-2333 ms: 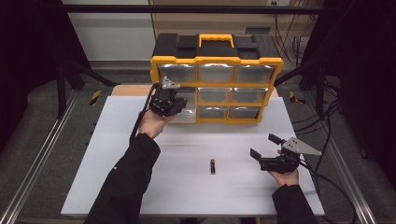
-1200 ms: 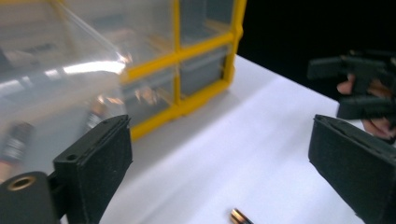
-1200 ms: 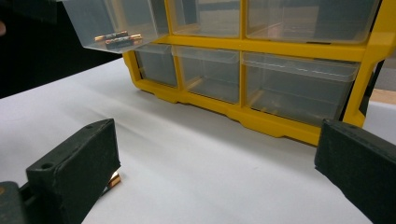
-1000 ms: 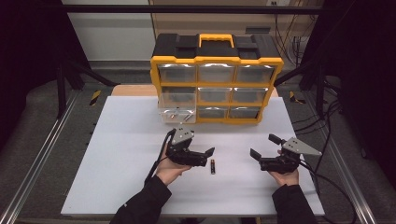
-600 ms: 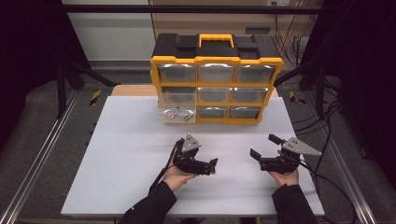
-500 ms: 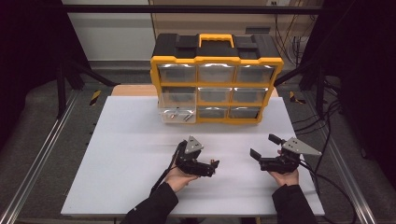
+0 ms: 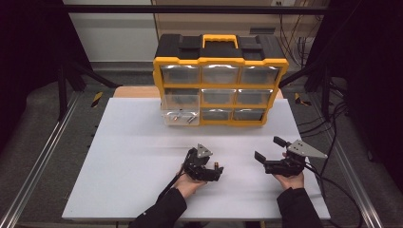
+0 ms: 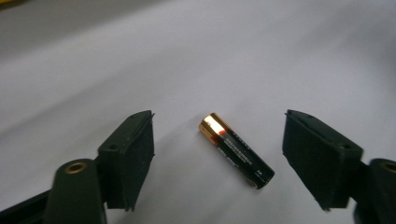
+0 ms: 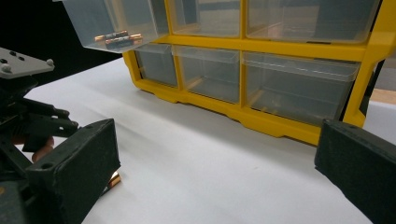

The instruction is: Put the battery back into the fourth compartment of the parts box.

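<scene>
Black with a copper cap, the battery (image 8: 236, 150) lies flat between the left gripper's (image 8: 218, 161) wide-open jaws, touching neither. White tabletop (image 7: 133, 142) beneath; a yellow drawer cabinet (image 7: 220, 78) stands at twelve o'clock. At three o'clock the right gripper (image 7: 269, 156) gapes, empty.

The left hand-held gripper (image 7: 215, 172) has left the bottom-left drawer (image 7: 179, 117) of the organizer — drawer still pulled out — and travelled toward 6 o'clock across the bench (image 7: 128, 156). Its jaws, spread apart, now straddle the battery (image 8: 236, 150) without touching it.
</scene>
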A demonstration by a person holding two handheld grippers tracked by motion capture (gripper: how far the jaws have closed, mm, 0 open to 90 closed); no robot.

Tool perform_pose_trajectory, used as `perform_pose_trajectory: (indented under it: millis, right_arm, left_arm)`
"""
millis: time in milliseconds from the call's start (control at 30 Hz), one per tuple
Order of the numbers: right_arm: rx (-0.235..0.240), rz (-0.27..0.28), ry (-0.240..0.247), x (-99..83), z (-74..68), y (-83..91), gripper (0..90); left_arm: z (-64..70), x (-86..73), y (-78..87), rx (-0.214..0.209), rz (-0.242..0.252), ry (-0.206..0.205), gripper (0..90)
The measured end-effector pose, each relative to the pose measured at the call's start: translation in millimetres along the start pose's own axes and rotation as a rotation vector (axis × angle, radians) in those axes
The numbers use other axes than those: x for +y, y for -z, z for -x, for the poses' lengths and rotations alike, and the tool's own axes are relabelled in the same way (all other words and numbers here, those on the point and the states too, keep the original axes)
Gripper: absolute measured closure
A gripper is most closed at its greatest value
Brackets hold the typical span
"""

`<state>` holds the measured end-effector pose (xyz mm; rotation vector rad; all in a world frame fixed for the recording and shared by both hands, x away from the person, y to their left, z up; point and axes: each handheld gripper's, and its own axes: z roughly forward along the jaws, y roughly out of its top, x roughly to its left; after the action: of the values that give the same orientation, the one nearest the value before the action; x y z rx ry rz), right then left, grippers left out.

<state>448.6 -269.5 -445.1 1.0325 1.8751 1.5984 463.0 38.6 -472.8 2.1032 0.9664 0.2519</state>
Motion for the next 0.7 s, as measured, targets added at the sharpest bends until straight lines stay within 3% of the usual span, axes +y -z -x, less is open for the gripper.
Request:
perform_pose_trajectory:
  millis: [133,433,700]
  right_arm:
    - [0.000,0.000,-0.001,-0.1,-0.1,-0.2,0.3]
    - [0.001,-0.002,-0.002,-0.1,-0.1,-0.2,0.3]
    - [0.001,-0.001,-0.002,0.0,0.0,-0.2,0.3]
  left_arm:
    - [3.8,-1.4,-2.2,0.011,-0.025,-0.011,39.7]
    - [8.4,-1.1,-7.2,0.002,-0.064,-0.006,56.5]
    - [12.6,2.9,-10.0,0.034,-0.092,-0.002,61.8]
